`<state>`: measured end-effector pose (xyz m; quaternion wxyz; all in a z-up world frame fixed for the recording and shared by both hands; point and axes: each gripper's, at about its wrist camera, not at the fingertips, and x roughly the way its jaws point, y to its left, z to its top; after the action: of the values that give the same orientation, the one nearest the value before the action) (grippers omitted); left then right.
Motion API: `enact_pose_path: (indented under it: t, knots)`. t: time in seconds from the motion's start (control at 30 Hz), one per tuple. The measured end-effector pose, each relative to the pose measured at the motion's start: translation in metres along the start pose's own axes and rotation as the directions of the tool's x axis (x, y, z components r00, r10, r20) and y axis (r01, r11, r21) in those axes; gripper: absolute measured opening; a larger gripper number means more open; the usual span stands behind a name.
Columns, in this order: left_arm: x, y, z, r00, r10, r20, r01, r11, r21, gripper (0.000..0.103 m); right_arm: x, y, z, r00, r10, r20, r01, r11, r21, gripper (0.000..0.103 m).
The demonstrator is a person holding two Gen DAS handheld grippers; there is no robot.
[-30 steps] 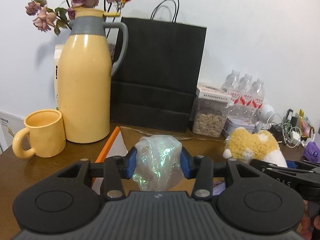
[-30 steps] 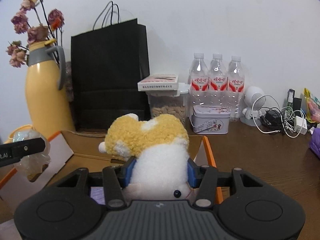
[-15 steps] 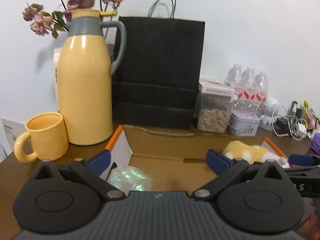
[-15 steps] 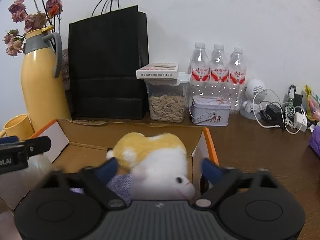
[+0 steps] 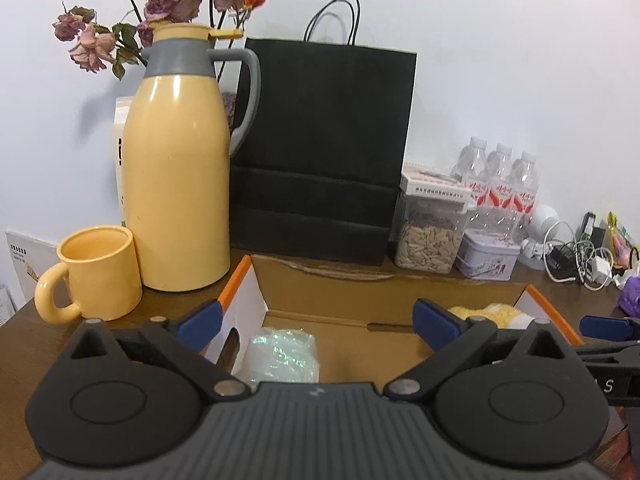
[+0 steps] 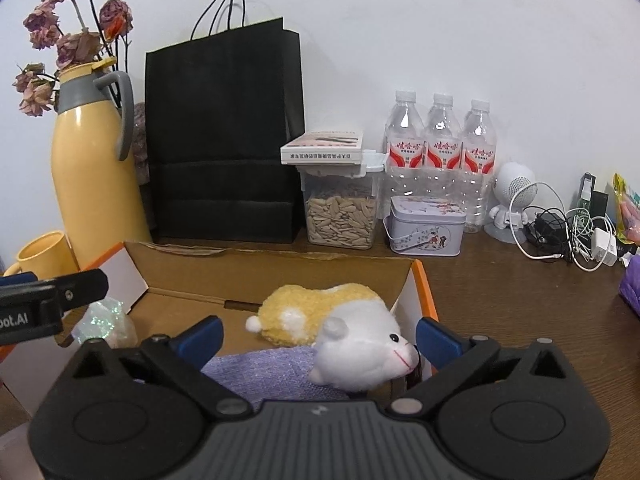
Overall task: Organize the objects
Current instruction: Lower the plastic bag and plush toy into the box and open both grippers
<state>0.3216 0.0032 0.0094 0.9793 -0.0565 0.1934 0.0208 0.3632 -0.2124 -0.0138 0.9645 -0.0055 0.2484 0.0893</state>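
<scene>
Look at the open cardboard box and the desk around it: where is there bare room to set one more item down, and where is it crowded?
Free: the box floor between the iridescent bundle and the plush toy, and the bare desk right of the box, before the cables. Crowded: the back row along the wall, from thermos to bottles.

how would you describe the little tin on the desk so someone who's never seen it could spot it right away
Start at the tall black paper bag against the wall, then move right past the clear container of seeds to the row of three water bottles. The tin sits on the wooden desk right in front of those bottles. It is the only low, pale lilac box there, with a printed lid and a thin wire handle.
</scene>
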Motion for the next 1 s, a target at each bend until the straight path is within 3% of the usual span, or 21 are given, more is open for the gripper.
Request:
enact_pose_path:
  t: [0.47,1.0]
  knots:
    - [-0.07,-0.002,0.003,0.996,0.014,0.092,-0.017,1.0,0.025,0.103,-0.069,0.015,-0.003,0.993,0.02,0.112,-0.017,0.999,-0.033,0.103]
    - [-0.171,0.02,-0.025,0.997,0.009,0.08,-0.016,0.996,0.087,0.103,-0.168,0.021,-0.054,0.99,0.072,0.12,-0.063,0.995,-0.079,0.103]
